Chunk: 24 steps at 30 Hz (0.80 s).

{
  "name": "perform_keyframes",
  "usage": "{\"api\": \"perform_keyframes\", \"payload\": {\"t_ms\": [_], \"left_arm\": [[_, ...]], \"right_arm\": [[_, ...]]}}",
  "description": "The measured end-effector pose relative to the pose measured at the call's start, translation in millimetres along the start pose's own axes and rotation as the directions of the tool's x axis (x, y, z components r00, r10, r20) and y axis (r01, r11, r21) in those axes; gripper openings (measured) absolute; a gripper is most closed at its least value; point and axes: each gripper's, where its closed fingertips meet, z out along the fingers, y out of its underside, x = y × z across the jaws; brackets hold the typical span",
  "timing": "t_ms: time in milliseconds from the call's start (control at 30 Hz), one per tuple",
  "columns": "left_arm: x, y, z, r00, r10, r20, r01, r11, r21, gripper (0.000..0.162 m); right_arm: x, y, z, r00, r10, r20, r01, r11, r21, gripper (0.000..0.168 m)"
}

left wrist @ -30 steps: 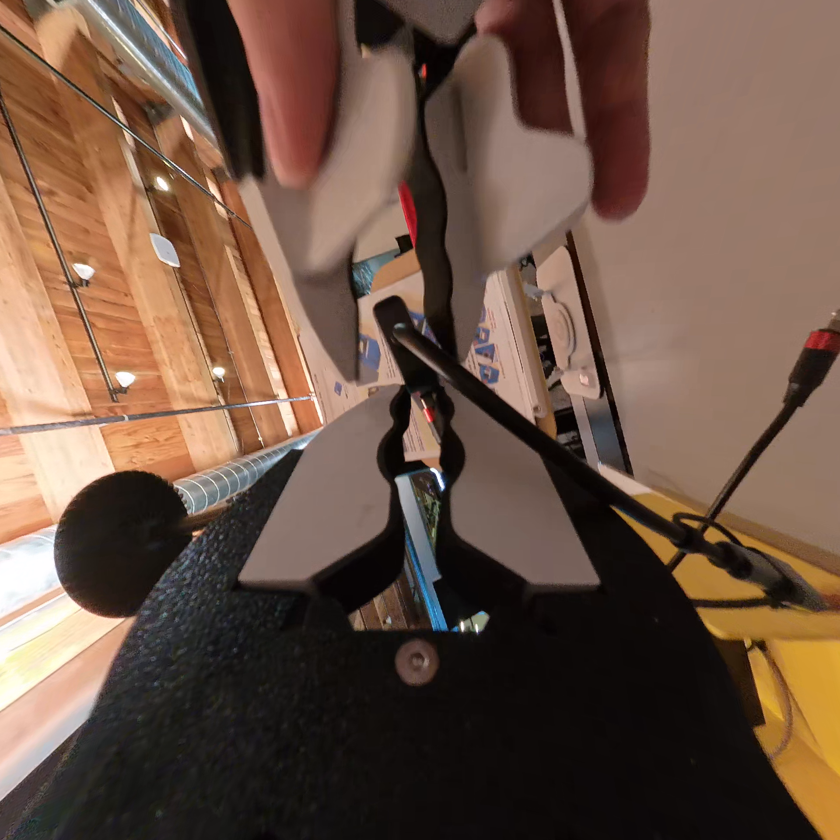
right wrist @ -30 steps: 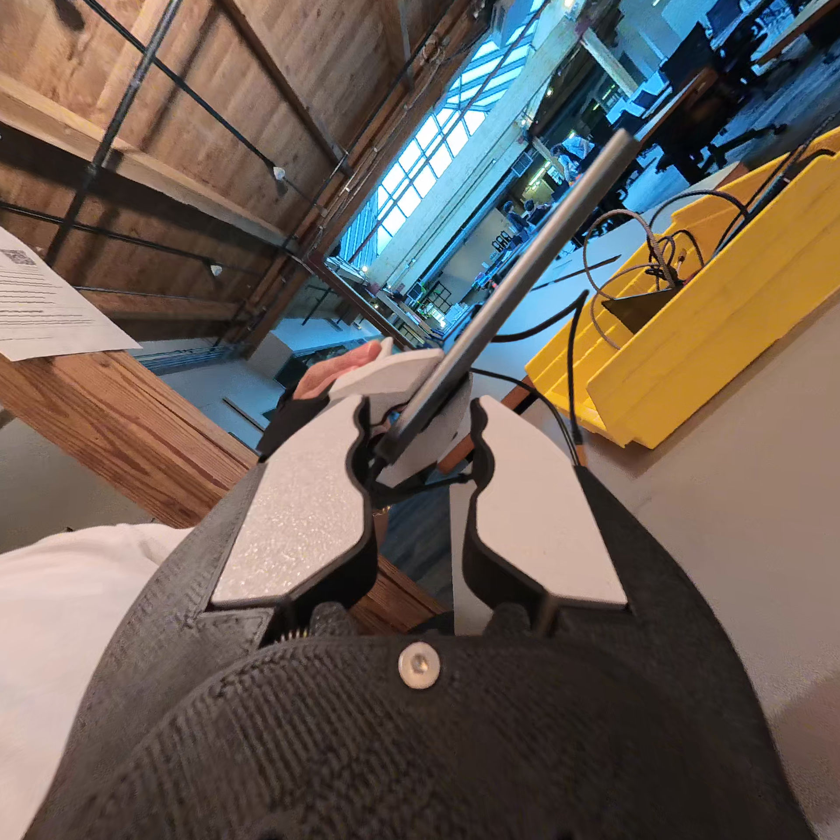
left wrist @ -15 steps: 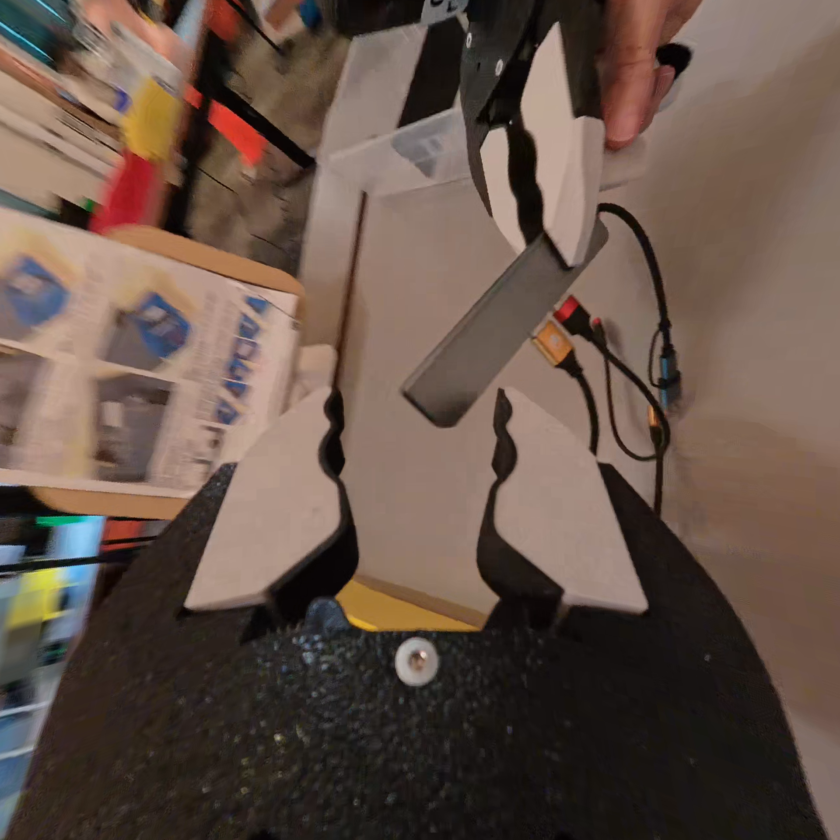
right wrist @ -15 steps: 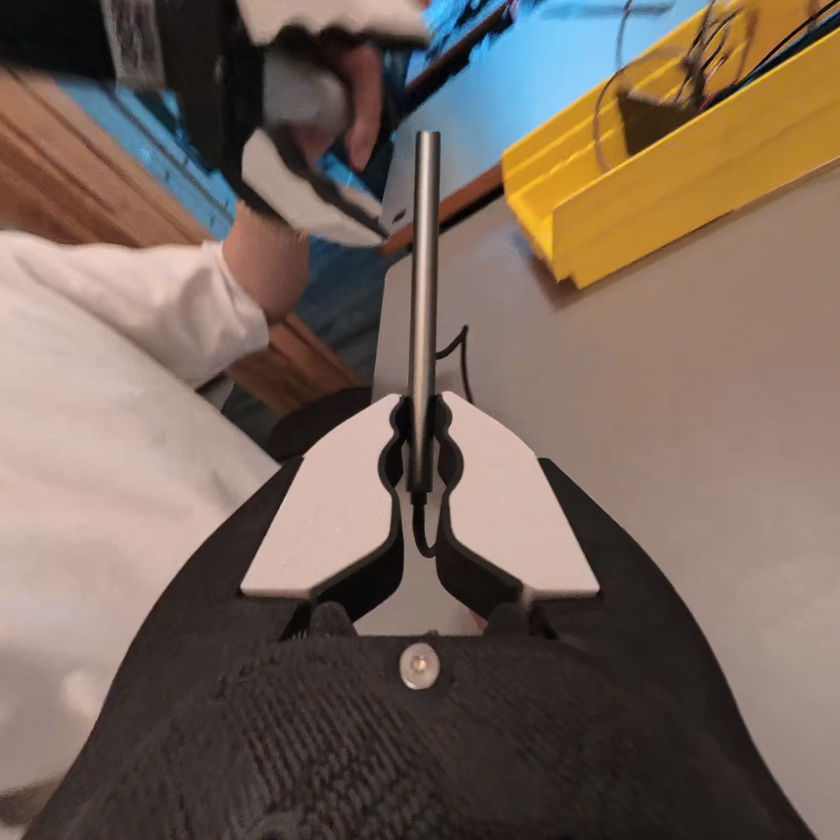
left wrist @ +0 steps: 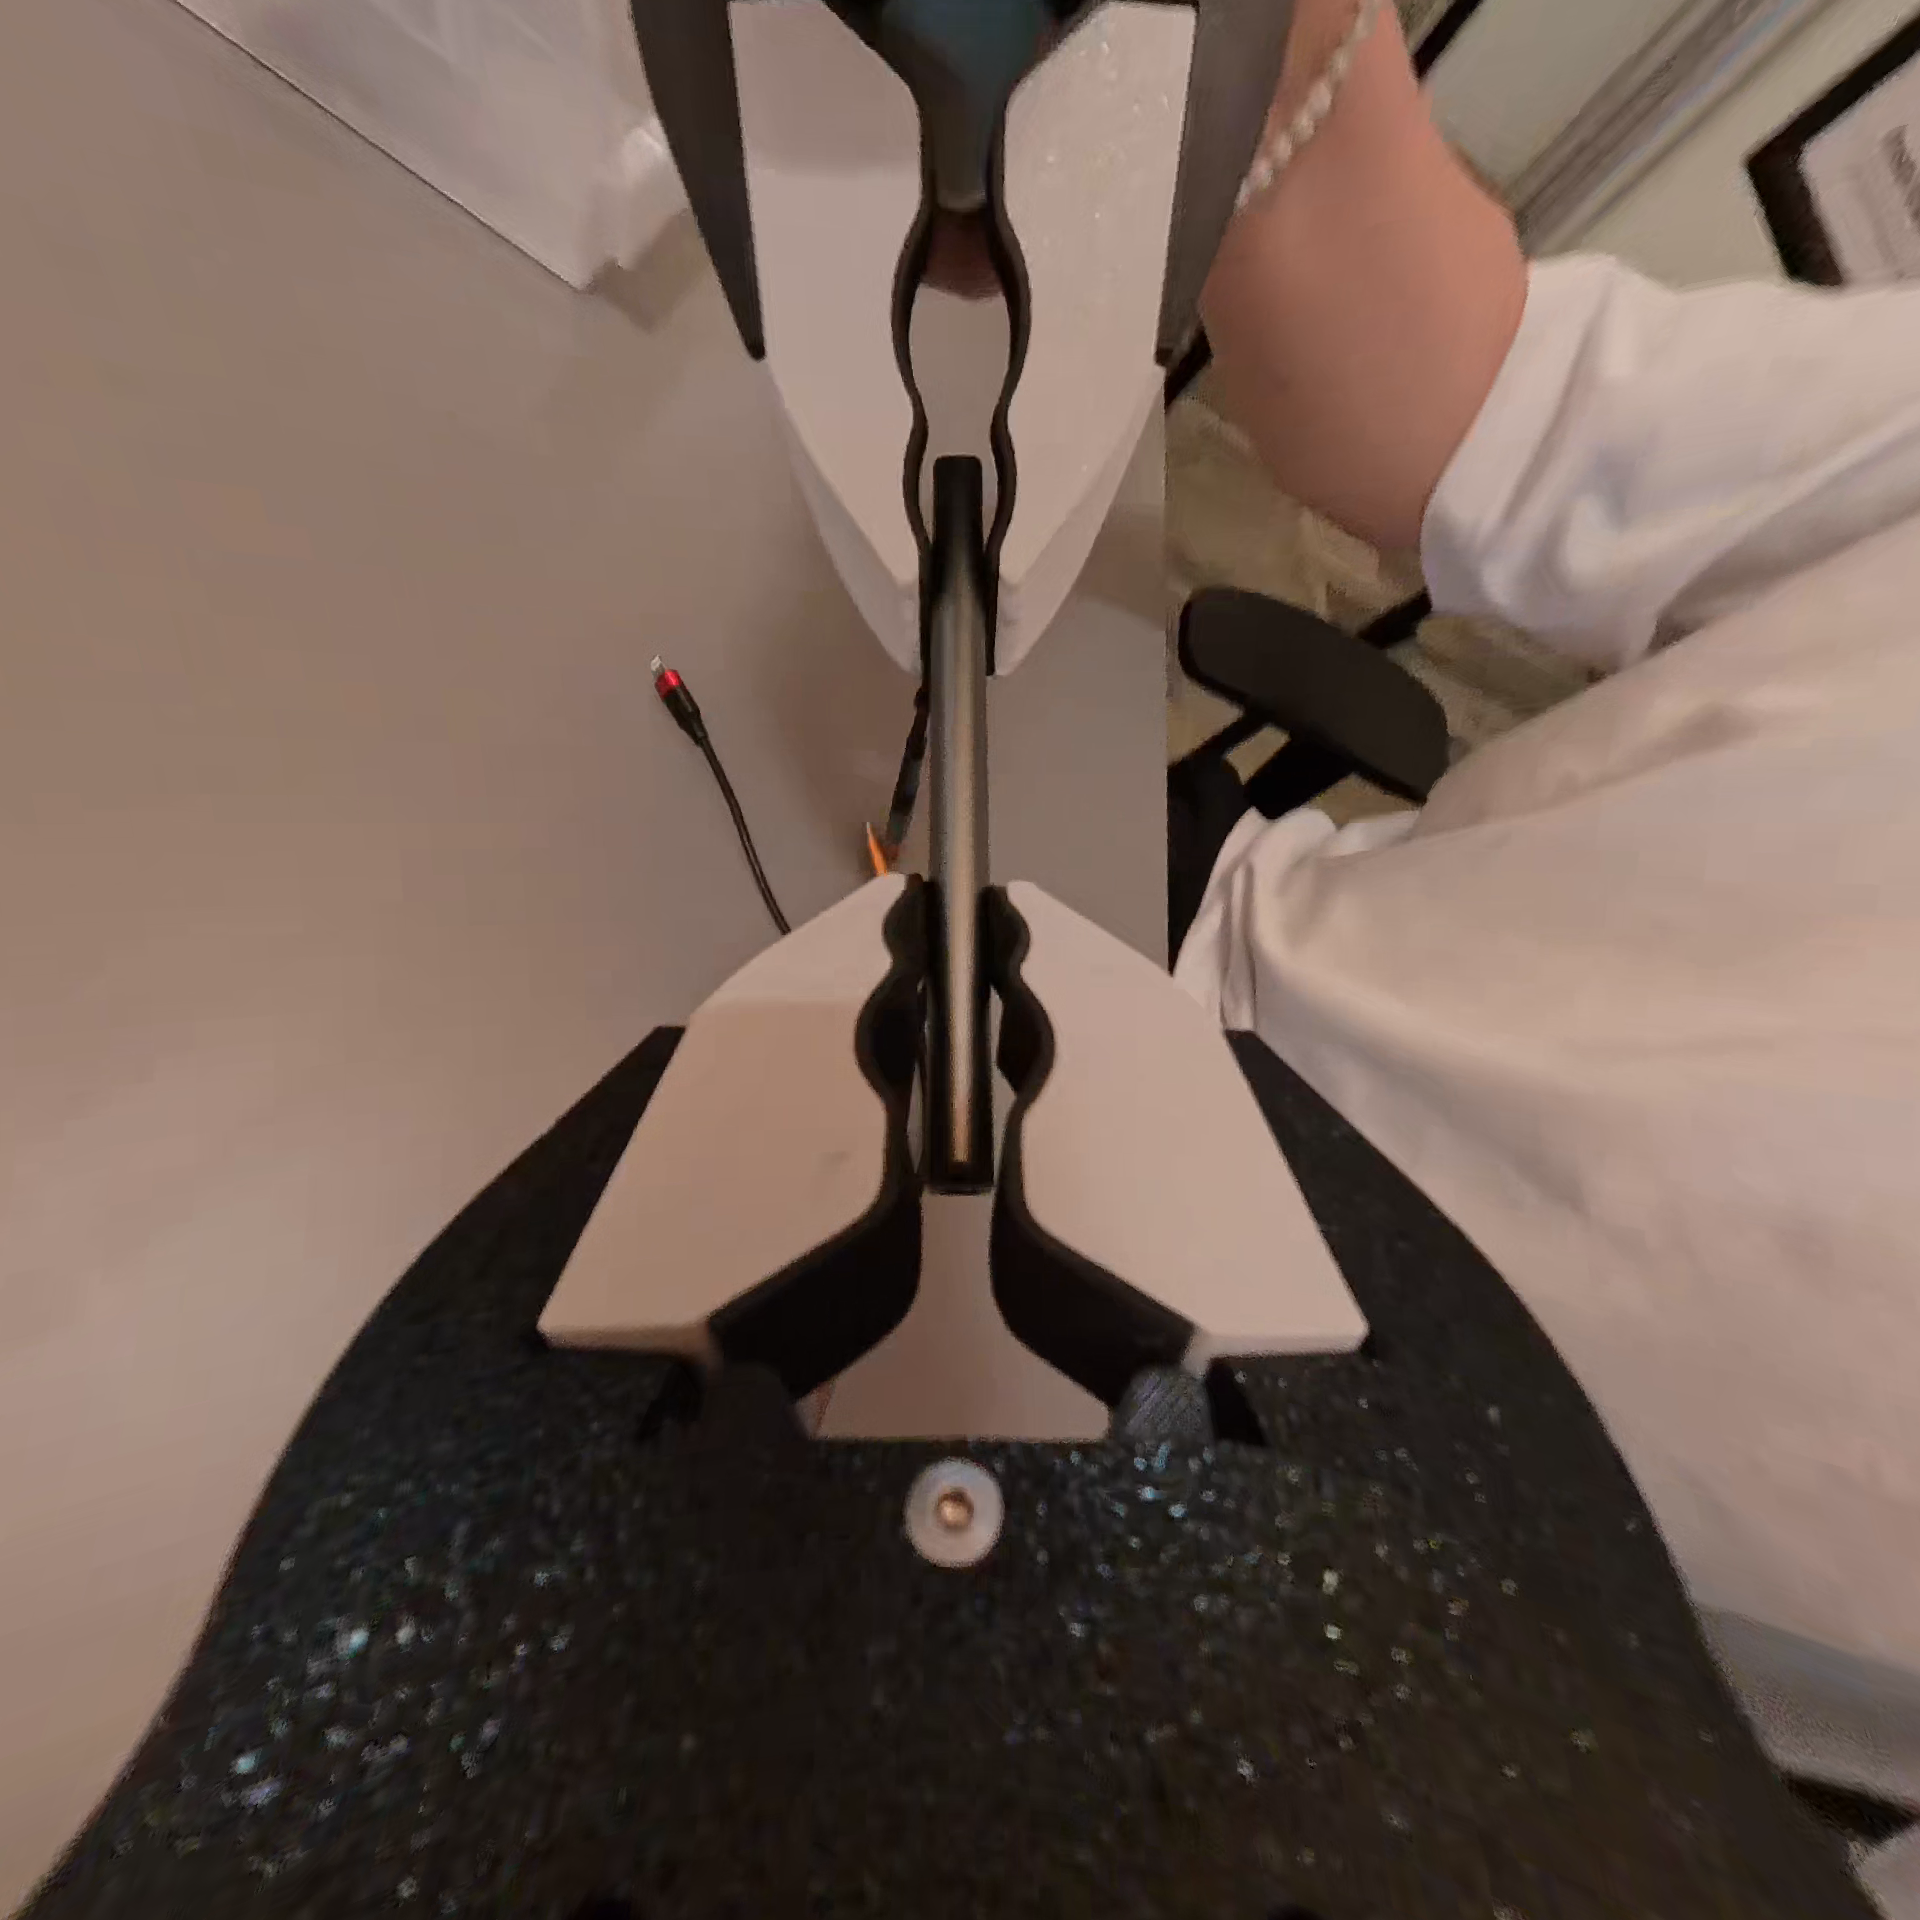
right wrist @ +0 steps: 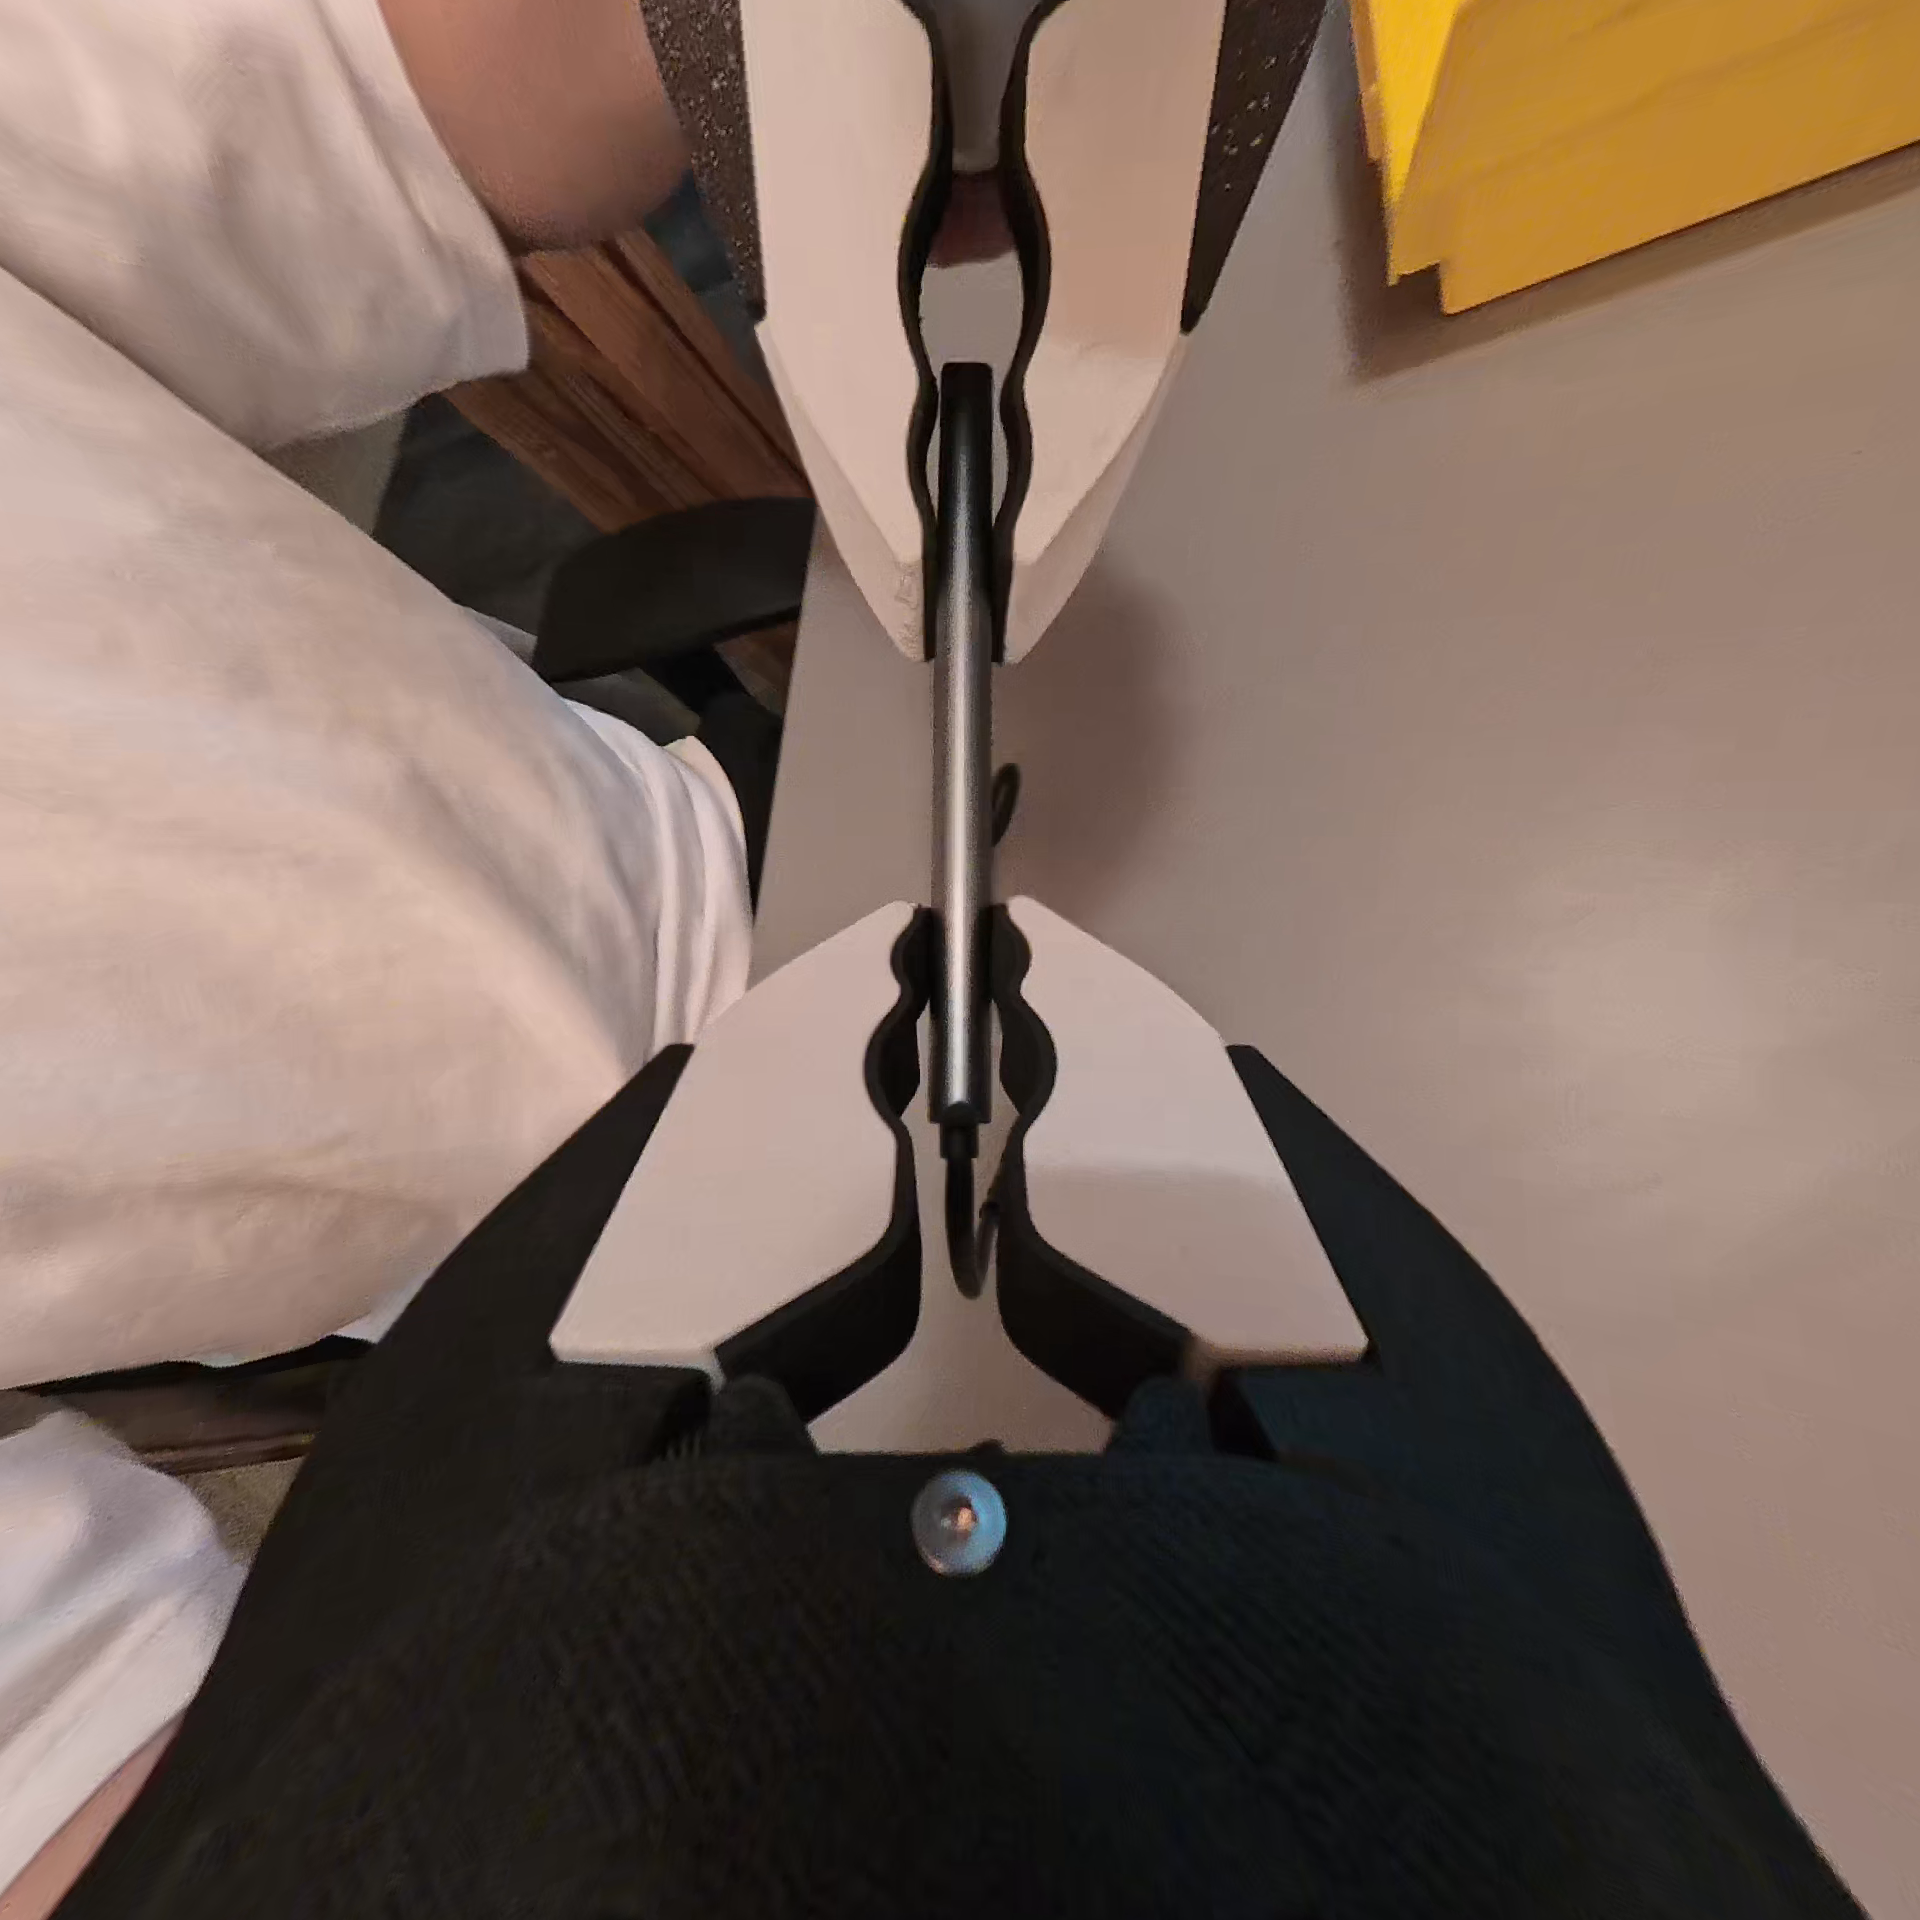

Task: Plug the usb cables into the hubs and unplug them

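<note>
Left wrist view: you had the left gripper (left wrist: pixel 954 904) and right gripper (left wrist: pixel 956 665) each clamped on an end of the grey USB hub (left wrist: pixel 956 821), above the table (left wrist: pixel 312 727). Red-tipped cable (left wrist: pixel 717 758) lay unplugged; plugging seemingly not started.

Two tools: left tool (left wrist: pixel 956 904), right tool (right wrist: pixel 961 914). One hub (left wrist: pixel 956 831). One red-tipped cable (left wrist: pixel 717 769). One yellow bin (right wrist: pixel 1621 135).
</note>
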Motion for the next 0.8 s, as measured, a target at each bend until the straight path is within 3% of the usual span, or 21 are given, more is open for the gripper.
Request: {"api": "perform_keyframes", "payload": {"t_ms": [67,133,200,300,400,500,567,633,800], "left_arm": [[-7.7,-4.6,-2.6,0.998,-0.065,0.008,0.064,0.994,0.084,0.009],[-19.2,-8.8,-10.3,0.990,-0.139,0.029,0.131,0.973,0.193,0.009],[-31.8,-13.8,-23.2,0.973,-0.229,0.034,0.204,0.919,0.337,0.010],[-47.6,-26.2,-49.1,0.935,-0.352,-0.044,0.307,0.740,0.599,0.009],[-53.6,-32.9,-59.3,0.896,-0.399,-0.196,0.398,0.524,0.753,0.009],[-54.0,-34.6,-47.1,0.850,-0.406,-0.334,0.488,0.374,0.788,0.009],[-52.2,-35.2,-35.6,0.820,-0.407,-0.403,0.539,0.311,0.783,0.009],[-49.2,-35.2,-26.0,0.799,-0.412,-0.438,0.568,0.275,0.776,0.009],[-43.7,-35.5,-18.5,0.771,-0.416,-0.482,0.597,0.209,0.775,0.009]], "right_arm": [[12.8,-4.7,-7.4,0.998,0.007,-0.061,-0.005,0.999,0.042,0.014],[34.5,-15.6,-26.9,0.971,0.055,-0.234,-0.018,0.987,0.159,0.039],[45.8,-21.9,-51.6,0.904,0.104,-0.416,0.013,0.963,0.269,0.054],[33.7,-30.9,-65.6,0.813,0.116,-0.571,0.156,0.901,0.405,0.053],[31.1,-36.2,-49.0,0.742,0.110,-0.661,0.274,0.850,0.450,0.049],[47.7,-36.9,-34.1,0.681,0.145,-0.718,0.295,0.843,0.450,0.058],[55.7,-36.3,-29.8,0.647,0.132,-0.751,0.310,0.854,0.418,0.056],[63.7,-33.1,-31.5,0.581,0.094,-0.808,0.342,0.873,0.348,0.044],[61.7,-32.8,-21.1,0.565,-0.017,-0.825,0.416,0.870,0.266,0.035]]}}
